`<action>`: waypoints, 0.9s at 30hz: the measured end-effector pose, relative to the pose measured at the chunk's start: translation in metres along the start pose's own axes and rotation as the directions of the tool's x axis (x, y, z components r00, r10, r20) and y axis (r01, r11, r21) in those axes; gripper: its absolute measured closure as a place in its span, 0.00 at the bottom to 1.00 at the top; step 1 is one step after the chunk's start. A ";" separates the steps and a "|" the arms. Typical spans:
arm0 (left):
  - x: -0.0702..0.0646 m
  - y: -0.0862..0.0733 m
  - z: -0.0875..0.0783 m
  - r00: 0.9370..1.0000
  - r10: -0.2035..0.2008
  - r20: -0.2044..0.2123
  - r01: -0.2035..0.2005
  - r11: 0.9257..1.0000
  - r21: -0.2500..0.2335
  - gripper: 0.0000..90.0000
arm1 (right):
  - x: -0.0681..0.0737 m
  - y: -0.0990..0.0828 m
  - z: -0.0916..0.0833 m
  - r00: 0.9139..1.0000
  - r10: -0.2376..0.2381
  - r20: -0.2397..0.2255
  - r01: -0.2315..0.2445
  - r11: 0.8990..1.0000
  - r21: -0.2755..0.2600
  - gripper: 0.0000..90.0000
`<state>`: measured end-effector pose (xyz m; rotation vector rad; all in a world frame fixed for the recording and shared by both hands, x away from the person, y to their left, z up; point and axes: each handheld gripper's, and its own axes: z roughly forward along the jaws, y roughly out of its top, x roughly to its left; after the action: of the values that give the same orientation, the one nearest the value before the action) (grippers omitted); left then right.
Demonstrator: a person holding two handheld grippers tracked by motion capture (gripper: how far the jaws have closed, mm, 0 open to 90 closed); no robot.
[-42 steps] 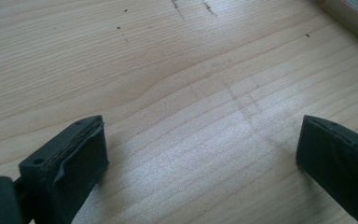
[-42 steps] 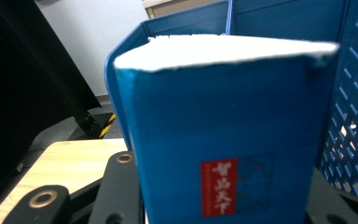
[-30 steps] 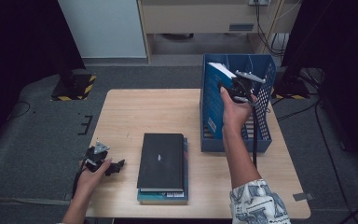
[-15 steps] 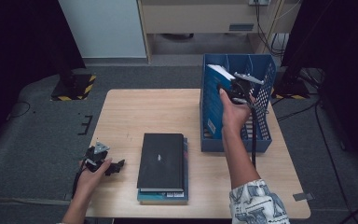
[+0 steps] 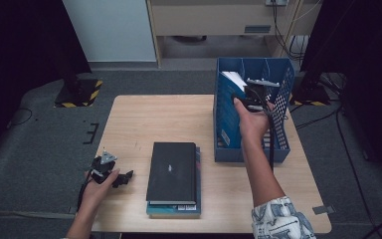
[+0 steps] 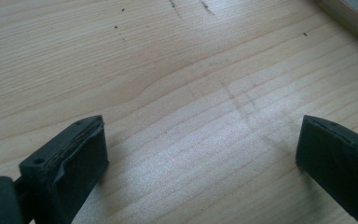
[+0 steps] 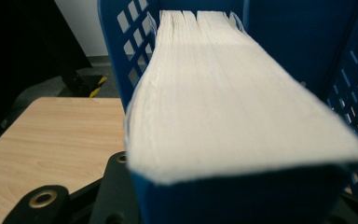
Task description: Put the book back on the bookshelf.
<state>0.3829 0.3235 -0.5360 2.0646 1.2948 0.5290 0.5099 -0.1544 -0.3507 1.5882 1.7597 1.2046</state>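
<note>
My right gripper (image 5: 251,95) is raised over the blue file rack (image 5: 280,145) at the table's right. It is shut on a thick blue book (image 7: 223,93) that stands on edge inside the rack, white page edges up. In the high view the book (image 5: 232,79) leans against the rack's left wall. My left gripper (image 5: 125,178) rests on the table (image 5: 144,119) near its front left corner. It is open, and in the left gripper view there is bare wood between its fingers (image 6: 74,158).
A stack of books with a black one on top (image 5: 173,172) lies flat at the front middle of the table, just right of my left gripper. Its corner (image 6: 354,14) shows in the left gripper view. Dark floor surrounds the table.
</note>
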 end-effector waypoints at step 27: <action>0.000 0.000 0.000 1.000 0.000 0.001 0.000 1.000 0.002 0.02 | -0.006 -0.002 -0.016 0.999 -0.022 -0.047 0.030 0.986 0.162 0.63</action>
<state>0.3828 0.3233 -0.5358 2.0667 1.2948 0.5267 0.4971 -0.1650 -0.3461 1.6346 1.9449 1.1175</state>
